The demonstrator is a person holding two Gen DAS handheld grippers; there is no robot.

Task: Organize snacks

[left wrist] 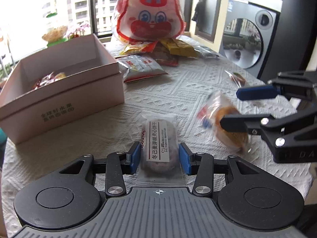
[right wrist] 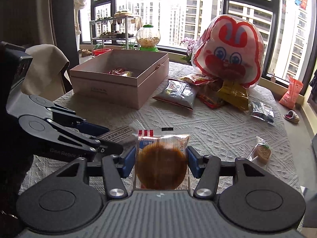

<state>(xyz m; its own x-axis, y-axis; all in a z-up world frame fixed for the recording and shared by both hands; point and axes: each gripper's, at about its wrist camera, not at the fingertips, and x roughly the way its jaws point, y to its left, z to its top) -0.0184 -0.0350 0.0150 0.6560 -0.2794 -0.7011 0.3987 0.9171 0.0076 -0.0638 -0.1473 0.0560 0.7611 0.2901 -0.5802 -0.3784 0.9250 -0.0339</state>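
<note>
Between the blue pads of the left hand-held gripper a dark round biscuit in a clear wrapper with a white label is lying on the table covered with a white textured cloth. Its jaws are standing about half open, close on both sides of the packet, but I cannot tell if the pads are pressing it. To the right, the right hand-held gripper is holding a round brown cake in a clear wrapper with red stripes; its jaws are closing on both sides of the packet, and the packet is hanging a little above the cloth. At the far left an open pale pink cardboard box is standing with a few snack packets inside. Behind it, at the far side of the table, a big red and white rabbit-face bag is standing over a heap of red, yellow and grey snack packets. One small packet with a pale cake is lying alone at the near right.
</note>
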